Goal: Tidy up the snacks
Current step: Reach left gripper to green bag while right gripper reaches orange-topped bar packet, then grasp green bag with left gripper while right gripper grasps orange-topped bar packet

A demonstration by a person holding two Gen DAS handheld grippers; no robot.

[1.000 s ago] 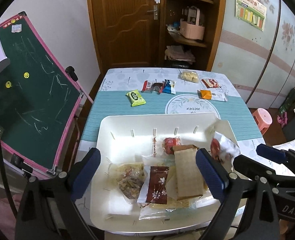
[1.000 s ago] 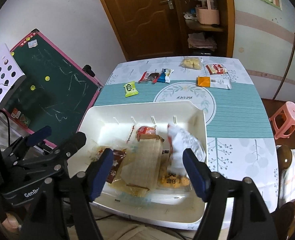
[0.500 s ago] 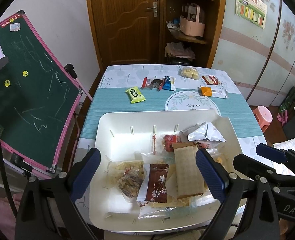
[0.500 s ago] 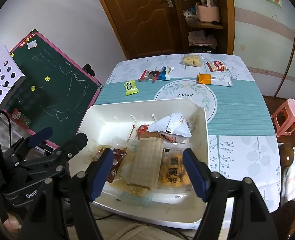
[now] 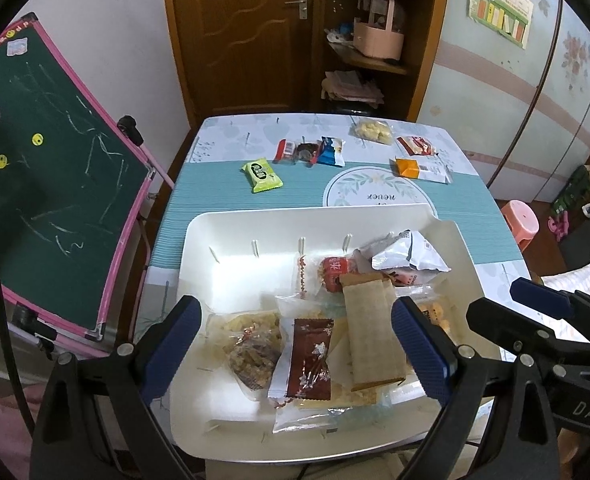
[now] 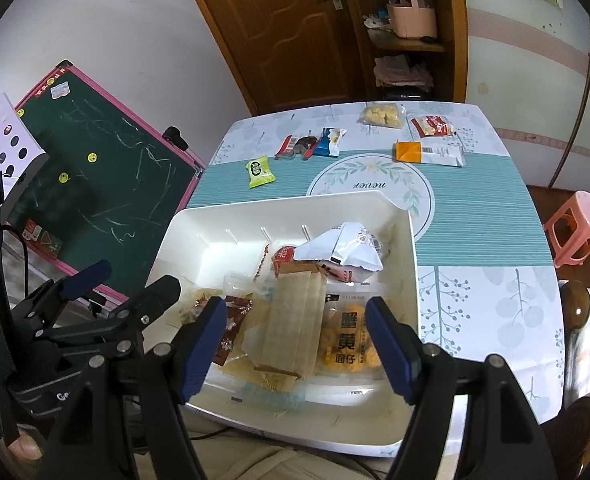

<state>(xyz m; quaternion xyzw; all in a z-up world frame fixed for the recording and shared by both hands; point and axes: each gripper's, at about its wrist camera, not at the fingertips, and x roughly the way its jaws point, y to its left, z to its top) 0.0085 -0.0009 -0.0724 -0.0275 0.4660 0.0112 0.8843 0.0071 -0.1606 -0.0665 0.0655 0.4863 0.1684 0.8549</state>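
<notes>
A white tray [image 5: 231,264] [image 6: 199,240] at the table's near edge holds a pile of snacks: a silver-white packet [image 5: 407,256] [image 6: 343,248] lying on top, a tan wafer pack [image 5: 369,332] [image 6: 295,320], a brown packet [image 5: 309,360] and a yellow-printed bag [image 6: 349,340]. My left gripper [image 5: 295,344] hovers open over the tray's near half with nothing between its fingers. Beside it, my right gripper [image 6: 297,346] is also open and empty above the pile. Farther back on the table lie a green packet [image 5: 262,175] [image 6: 259,170], a red, dark and blue cluster [image 5: 311,151], a bag of yellow puffs [image 5: 371,130], a red-white packet [image 5: 415,146] and an orange-white packet [image 5: 421,169].
A green chalkboard with a pink frame [image 5: 55,184] leans close to the table's left side. A pink stool [image 5: 521,220] stands on the floor to the right. Behind the table are a wooden door and shelves. A round leaf print [image 6: 371,184] marks the tablecloth just beyond the tray.
The silver-white packet, standing upright at the tray's right side a second ago, has tipped over and now lies flat on the pile. Both grippers have kept their places, open.
</notes>
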